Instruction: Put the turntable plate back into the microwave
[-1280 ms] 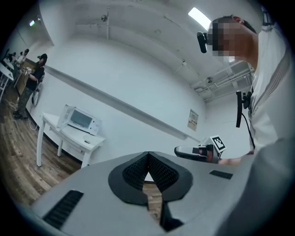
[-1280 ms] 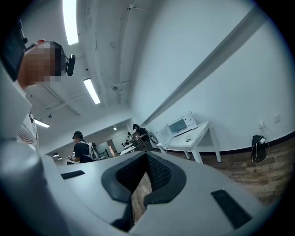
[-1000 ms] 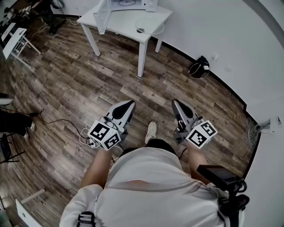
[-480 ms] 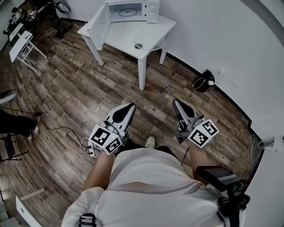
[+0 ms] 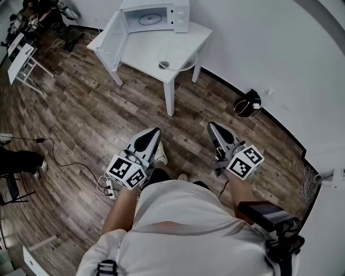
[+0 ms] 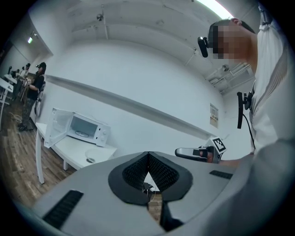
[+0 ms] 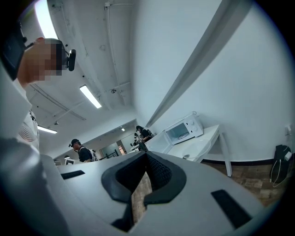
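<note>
Facing table (image 5: 141, 49), upper centre of frame: microwave (image 5: 153, 13) on it, door (image 5: 109, 42) open. Turntable plate (image 5: 179, 57) lies on the tabletop below the oven. Left gripper (image 5: 156, 131) and right gripper (image 5: 211, 125) both pinched closed, empty (well apart from plate). Best: open wide early, take rim, keep level.

1. Right gripper (image 7: 146, 153): jaws together, nothing between them.
2. Microwave (image 7: 185, 130) sits on the white table (image 7: 209, 138), with its door (image 7: 157, 142) swung open.
3. Turntable plate (image 7: 186, 156) lies on the table, in front of the microwave.
4. Dark bag (image 7: 281, 153) on the floor by the wall, far right.
</note>
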Demonstrator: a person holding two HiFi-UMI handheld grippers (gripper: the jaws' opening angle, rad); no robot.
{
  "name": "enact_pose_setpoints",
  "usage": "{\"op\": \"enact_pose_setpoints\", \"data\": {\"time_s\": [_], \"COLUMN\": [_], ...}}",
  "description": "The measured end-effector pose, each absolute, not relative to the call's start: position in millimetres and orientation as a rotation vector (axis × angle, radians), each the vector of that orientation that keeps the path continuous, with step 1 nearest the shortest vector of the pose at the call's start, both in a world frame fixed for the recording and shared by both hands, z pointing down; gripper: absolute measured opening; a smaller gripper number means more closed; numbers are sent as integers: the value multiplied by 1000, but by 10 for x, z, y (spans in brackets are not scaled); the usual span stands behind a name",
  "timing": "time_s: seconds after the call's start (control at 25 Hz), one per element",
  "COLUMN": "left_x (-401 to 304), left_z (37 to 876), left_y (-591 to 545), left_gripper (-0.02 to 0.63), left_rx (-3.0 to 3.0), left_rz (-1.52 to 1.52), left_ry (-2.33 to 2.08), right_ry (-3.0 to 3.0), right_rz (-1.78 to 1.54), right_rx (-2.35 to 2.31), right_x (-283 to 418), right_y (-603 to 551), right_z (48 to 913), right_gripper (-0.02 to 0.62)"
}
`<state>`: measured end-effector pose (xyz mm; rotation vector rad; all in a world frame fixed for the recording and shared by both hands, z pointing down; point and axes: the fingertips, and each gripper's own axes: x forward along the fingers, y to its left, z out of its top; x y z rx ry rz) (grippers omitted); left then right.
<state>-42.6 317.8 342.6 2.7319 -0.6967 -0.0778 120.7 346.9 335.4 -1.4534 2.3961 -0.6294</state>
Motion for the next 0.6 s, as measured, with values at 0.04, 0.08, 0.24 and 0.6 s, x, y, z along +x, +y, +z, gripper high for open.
{"op": "enact_pose_setpoints", "data": {"time_s": [0.04,0.08,0.24,0.6], "left_x": [-413,-395,-314,-303], "left_z": [3432,3430,3424,3335], "left_y": [3076,2967,2452,1097], "left_gripper": [11,11,11,11], "left_rx": [2730,2732,2751,2791], "left_rz": [-89,-100,-120,-105], "left_ry": [-693,-687,-655,-580], "right_ry": [2398,2401,2408,2380], "right_rz": [-628,-626,-613,-604], "right_rx": [-1459,-1463,-1484,-1542], "right_x": [1216,1219,1227,1164], "right_y": [3375,3273,2778,1465], "right_z": [3358,3362,3366,3285], "right_gripper": [3,3,3,3]}}
